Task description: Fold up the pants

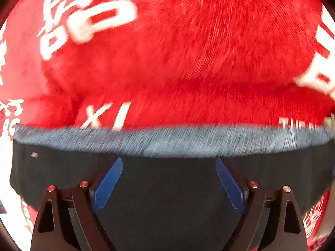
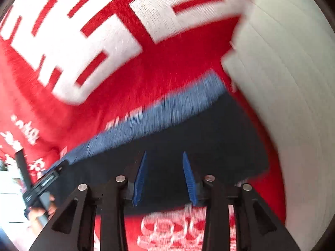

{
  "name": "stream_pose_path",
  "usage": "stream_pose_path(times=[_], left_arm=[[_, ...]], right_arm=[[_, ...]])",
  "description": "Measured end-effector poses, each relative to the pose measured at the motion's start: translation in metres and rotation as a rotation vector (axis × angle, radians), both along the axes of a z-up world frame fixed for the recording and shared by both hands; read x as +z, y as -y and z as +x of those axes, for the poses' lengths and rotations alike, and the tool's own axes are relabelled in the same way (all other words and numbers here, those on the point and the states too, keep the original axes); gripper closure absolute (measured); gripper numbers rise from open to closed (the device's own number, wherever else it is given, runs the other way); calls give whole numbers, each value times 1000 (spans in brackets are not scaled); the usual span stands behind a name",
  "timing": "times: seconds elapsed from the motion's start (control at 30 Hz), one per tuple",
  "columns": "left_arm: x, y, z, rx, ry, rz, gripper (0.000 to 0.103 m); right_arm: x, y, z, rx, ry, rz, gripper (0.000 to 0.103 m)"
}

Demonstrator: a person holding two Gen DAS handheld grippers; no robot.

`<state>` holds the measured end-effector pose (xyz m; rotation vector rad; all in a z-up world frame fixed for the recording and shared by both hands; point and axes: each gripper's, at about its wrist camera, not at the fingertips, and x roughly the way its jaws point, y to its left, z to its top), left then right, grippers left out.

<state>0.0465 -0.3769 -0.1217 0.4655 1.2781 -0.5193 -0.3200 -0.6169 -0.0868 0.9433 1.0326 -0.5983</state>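
Note:
The dark pants (image 1: 167, 188) lie on a red cloth with white lettering (image 1: 188, 52), their blue-grey waistband (image 1: 167, 142) running across the view. My left gripper (image 1: 169, 161) is open just above the dark fabric, near the waistband, holding nothing. In the right wrist view the pants (image 2: 209, 129) and their waistband (image 2: 159, 115) run diagonally. My right gripper (image 2: 164, 154) is open with a narrower gap over the dark fabric and holds nothing. Both views are motion-blurred.
The red lettered cloth (image 2: 125, 67) covers the surface around the pants. A white wall or panel (image 2: 282, 83) stands at the right. The other gripper's handle and the person's hand (image 2: 37, 196) show at the lower left of the right wrist view.

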Motion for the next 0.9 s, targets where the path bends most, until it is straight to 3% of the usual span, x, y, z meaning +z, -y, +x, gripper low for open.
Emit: stream_pose_path(times=[0.13,0.33,0.37,0.4,0.47,0.53,0.57,0.6,0.63,0.67,0.73,0.77,0.9], left_arm=[[-2,-21,-23,-22,-16,38,12],[-18,-24,-42,-55,-21,82,11],[-17,-22,-43,-59,-16,84,11],[-16,-15,-45,-59,-15,91,12],[-7,-13,-47,-62,-4,75,12],[-1,-10,-53,-80,26,67,11],[-3,-8,-56,-88,26,75,12],[-7,-5,-58,-94,12,96,12],[-11,-4,-59,-94,4,110,12],[-14,-4,-57,-91,4,114,11],[-14,-5,-57,-84,11,105,11],[-15,-4,-55,-82,11,104,11],[-17,-1,-47,-78,2,99,11]], right_arm=[[-19,9,-63,-146,28,110,64],[-32,23,-55,-329,109,118,65],[-30,28,-59,-335,114,112,71],[-33,31,-48,-337,86,108,98],[-16,30,-38,-320,92,42,98],[11,25,-18,-229,98,-98,97],[14,24,-15,-204,90,-122,97],[11,26,-14,-188,71,-127,96],[1,29,-12,-188,51,-105,88],[-8,33,-18,-210,17,-69,84],[-14,33,-43,-309,42,-29,83],[-10,27,-62,-322,33,-31,83],[8,7,-68,-275,-10,-91,83]])
